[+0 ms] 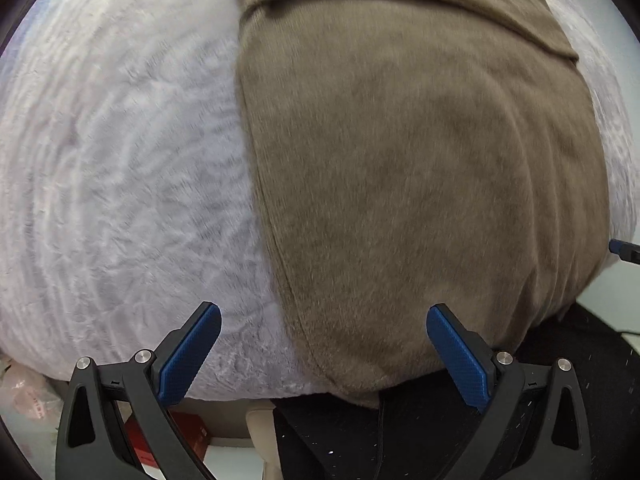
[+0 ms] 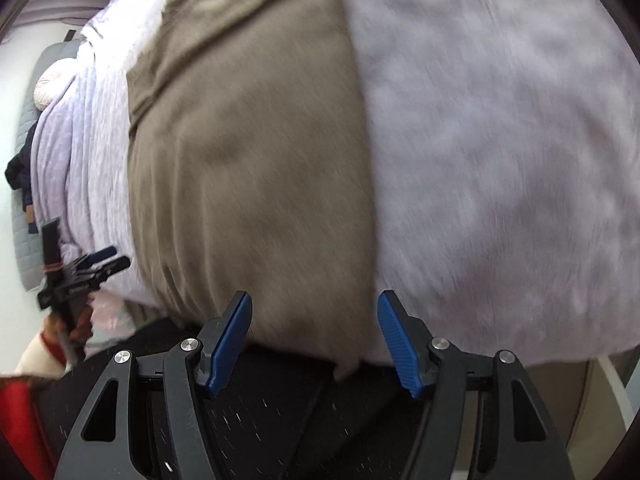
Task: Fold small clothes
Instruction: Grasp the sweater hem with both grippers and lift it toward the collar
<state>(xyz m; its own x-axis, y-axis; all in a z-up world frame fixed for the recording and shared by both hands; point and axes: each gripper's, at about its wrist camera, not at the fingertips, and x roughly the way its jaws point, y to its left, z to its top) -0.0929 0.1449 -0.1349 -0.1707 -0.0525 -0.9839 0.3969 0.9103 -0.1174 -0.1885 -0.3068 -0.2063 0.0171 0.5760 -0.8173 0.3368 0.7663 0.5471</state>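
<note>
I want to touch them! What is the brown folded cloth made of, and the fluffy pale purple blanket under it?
The brown folded cloth looks like soft knit or brushed cotton: matte, fine fuzzy grain, gentle creases. The fluffy pale purple blanket looks like plush fleece: its nap swirls and shines a little. The blur keeps either from being certain.

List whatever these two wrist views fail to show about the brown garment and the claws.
- Brown garment: its far end is cut off by the top edge in the left wrist view, so its type is unclear.
- Its near hem: motion blur in the right wrist view hides the detail.
- Right claw: only a tip shows at the left view's edge.
- Left claw: small and distant in the right view.
</note>
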